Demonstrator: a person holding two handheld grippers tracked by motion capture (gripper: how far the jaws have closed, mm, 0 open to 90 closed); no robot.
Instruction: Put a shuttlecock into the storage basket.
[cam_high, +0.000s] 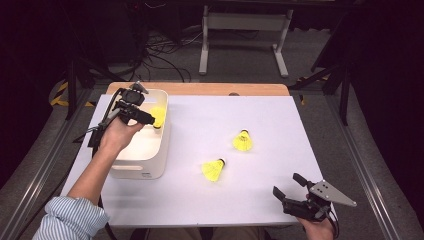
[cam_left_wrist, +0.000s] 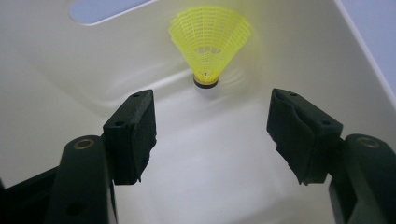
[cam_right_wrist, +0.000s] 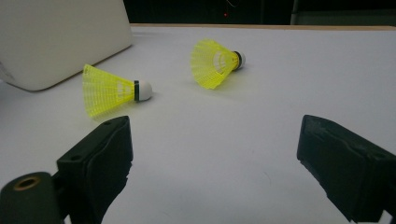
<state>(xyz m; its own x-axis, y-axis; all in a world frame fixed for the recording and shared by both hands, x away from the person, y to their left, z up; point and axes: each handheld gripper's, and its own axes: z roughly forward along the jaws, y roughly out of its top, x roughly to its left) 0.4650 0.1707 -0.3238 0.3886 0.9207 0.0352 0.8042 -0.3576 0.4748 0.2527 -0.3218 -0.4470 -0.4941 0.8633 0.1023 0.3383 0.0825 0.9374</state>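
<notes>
The shuttlecock in the bin (cam_left_wrist: 209, 44) stands cork-down on the floor of the white bin (cam_high: 150, 150), skirt flaring upward, close to the far wall. It rests free: nothing touches it. Your left gripper (cam_high: 145, 118) hangs over the bin with its jaws spread wide and empty, the shuttlecock lying beyond their tips and not between them. I judge this one delivered, and the wide jaws suit a clean withdrawal that will not catch the skirt.

Two more remain on the white table (cam_high: 280, 125), both lying on their sides. The nearer shuttlecock (cam_right_wrist: 112, 89) lies just beside the bin's outer wall, cork pointing away from it. The farther shuttlecock (cam_right_wrist: 215, 61) lies apart from the first, farther across the table. The two do not touch.

Your right gripper (cam_high: 298, 192) waits at the near right edge of the table, jaws likewise wide and holding nothing, aimed toward both loose pieces. That stance looks like readiness for the next pick. Take note: the mesh skirts will likely deform under a hard squeeze, so grip near the cork.
</notes>
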